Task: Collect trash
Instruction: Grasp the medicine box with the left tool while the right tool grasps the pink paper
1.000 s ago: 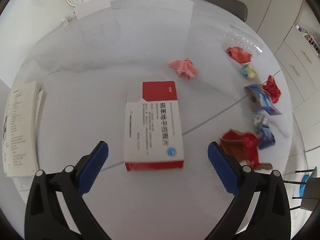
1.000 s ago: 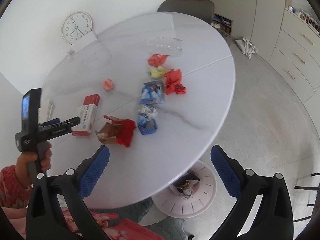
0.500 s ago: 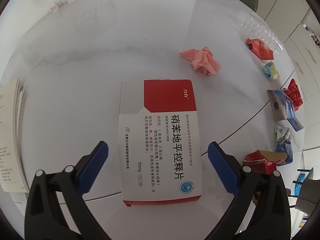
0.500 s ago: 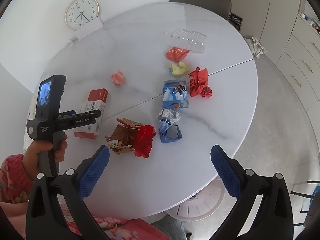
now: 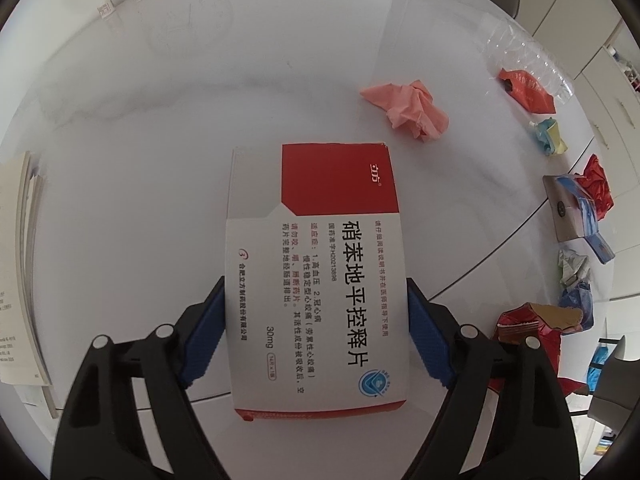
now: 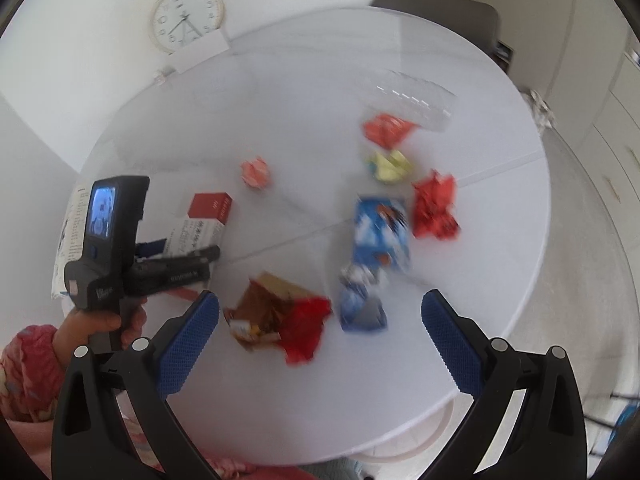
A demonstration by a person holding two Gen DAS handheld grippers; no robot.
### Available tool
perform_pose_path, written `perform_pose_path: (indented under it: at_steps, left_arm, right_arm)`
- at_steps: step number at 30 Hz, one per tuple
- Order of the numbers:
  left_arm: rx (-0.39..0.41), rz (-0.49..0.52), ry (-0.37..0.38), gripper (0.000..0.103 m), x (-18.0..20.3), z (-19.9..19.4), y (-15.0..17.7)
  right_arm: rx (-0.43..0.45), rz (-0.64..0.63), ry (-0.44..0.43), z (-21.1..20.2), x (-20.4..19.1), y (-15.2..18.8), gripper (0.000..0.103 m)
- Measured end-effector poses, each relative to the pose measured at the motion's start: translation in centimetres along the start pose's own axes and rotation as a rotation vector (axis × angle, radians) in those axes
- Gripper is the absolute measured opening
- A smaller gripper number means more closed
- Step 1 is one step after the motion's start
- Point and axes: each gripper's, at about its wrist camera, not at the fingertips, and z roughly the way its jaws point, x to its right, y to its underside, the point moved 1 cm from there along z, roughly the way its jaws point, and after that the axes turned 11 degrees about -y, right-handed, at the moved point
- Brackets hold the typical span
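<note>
A red-and-white medicine box (image 5: 316,264) lies flat on the round white table (image 5: 160,152). My left gripper (image 5: 316,284) points down over its near half; its jaws are closing and the blue pads (image 5: 204,340) lie against both long sides of the box. From the right wrist view, the left gripper (image 6: 192,264) is at the box (image 6: 208,216), held by a hand (image 6: 96,324). My right gripper (image 6: 320,304) hangs open above the table's near edge, with nothing between its fingers. Just beyond it lies a brown-and-red torn wrapper (image 6: 280,316).
Scattered trash includes a pink paper ball (image 5: 408,112), a blue pack (image 6: 380,228), a blue crumple (image 6: 360,308), red crumpled foil (image 6: 434,208), a yellow scrap (image 6: 390,164), a red packet (image 6: 386,130) and a clear plastic tray (image 6: 416,96). A booklet (image 5: 20,264) lies at the table's left edge.
The left gripper came down over the medicine box and its jaws closed in from wide open to the box's sides. The right gripper swung in over the table toward the trash.
</note>
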Motion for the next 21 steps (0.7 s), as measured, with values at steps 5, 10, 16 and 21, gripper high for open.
perform_pose_path:
  at_steps: [5,10,16,21]
  left_arm:
    - [0.031,-0.034,0.010,0.079,-2.5,-2.0,0.5]
    - [0.063,-0.062,0.004,0.079,-5.7,-4.5,1.6]
    - [0.087,-0.092,0.001,0.079,-8.8,-6.7,2.6]
    - [0.111,-0.086,-0.004,0.079,-9.5,-7.8,3.0]
  right_arm:
    - [-0.057,-0.123,-0.015,6.6,-2.7,-5.8,0.101]
    - [-0.143,-0.190,-0.002,14.5,-4.6,-9.5,0.090]
    - [-0.242,-0.157,0.055,20.7,-4.4,-10.9,0.058]
    - [-0.205,-0.142,0.018,19.2,-4.4,-10.9,0.031]
